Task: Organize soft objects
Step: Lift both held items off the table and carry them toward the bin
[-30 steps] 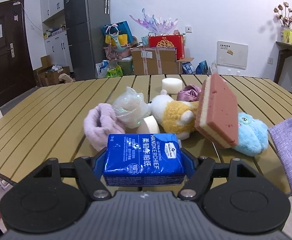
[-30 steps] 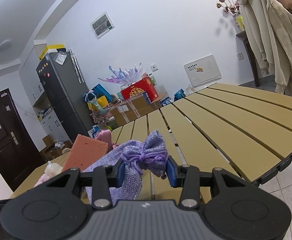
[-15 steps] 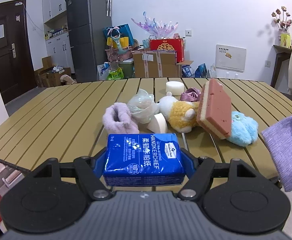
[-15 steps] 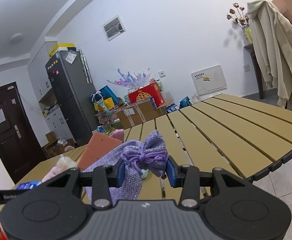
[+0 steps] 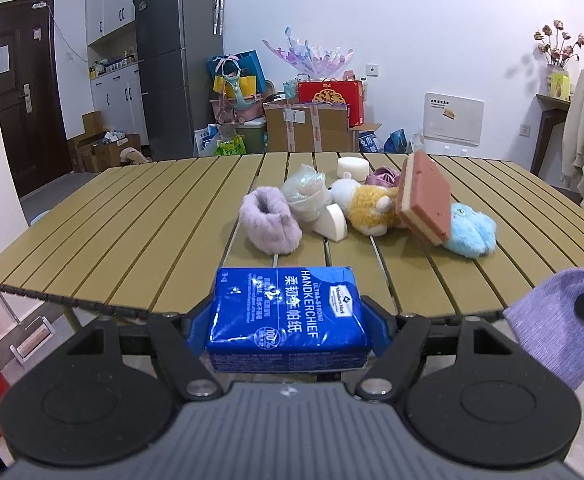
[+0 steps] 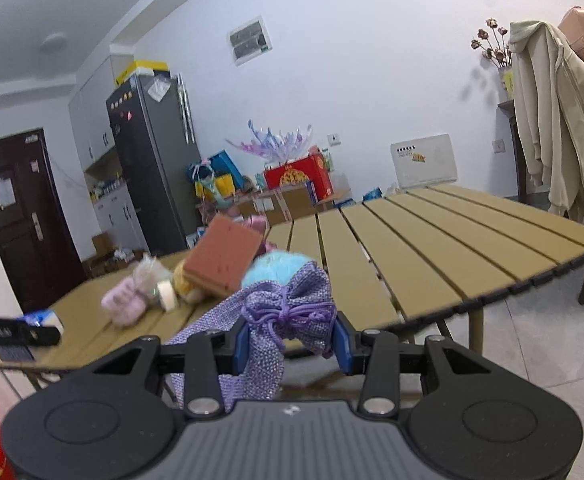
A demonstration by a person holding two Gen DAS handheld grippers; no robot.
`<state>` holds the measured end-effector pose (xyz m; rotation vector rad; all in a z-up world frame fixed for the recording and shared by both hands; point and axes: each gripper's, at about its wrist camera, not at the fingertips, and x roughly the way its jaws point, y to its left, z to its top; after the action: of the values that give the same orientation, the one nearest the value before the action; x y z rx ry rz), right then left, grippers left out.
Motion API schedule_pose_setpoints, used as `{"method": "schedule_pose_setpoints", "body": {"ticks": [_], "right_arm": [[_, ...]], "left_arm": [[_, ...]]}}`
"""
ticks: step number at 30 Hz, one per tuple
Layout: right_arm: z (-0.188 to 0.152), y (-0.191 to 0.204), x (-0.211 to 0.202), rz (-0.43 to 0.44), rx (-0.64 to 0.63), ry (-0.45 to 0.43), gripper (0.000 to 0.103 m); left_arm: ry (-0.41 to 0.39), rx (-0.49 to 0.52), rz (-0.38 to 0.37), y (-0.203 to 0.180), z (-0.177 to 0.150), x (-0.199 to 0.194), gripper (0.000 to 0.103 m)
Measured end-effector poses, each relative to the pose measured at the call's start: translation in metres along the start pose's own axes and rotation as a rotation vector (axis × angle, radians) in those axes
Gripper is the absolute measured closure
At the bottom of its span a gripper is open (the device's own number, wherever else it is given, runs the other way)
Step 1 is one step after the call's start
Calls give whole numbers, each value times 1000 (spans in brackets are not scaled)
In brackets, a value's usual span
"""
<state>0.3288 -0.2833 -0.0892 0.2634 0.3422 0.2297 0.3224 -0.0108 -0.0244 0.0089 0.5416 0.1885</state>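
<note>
Between the left tool pads sits a glossy blue tissue pack; the right tool pinches a lilac drawstring pouch.

Both wrist views face the slatted table from its near edge.

The counter is made of long tan slats with dark edges. A group of soft things lies on it near the middle: a pink fluffy slipper, a clear plastic bag, a white sponge wedge, a yellow and white plush toy, a blue plush toy and a round white sponge. A pink sponge block leans tilted on the plush toys.
</note>
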Motion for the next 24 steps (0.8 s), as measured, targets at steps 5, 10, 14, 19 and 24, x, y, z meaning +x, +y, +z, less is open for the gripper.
{"method": "schedule_pose_setpoints", "body": {"ticks": [5, 10, 14, 19, 24], "right_arm": [[-20, 3, -18, -32, -4, 31, 63], [-37, 3, -28, -53, -19, 83, 63], [-53, 7, -36, -75, -34, 119, 63], [-67, 13, -41, -90, -65, 158, 63], [-79, 20, -42, -106, -93, 195, 63]], "left_arm": [[5, 0, -11, 10, -18, -18, 29], [15, 0, -13, 19, -35, -32, 29], [26, 8, -7, 28, -50, -40, 29], [64, 8, -3, 41, -73, -43, 29], [104, 5, 6, 51, -95, -40, 29]]}}
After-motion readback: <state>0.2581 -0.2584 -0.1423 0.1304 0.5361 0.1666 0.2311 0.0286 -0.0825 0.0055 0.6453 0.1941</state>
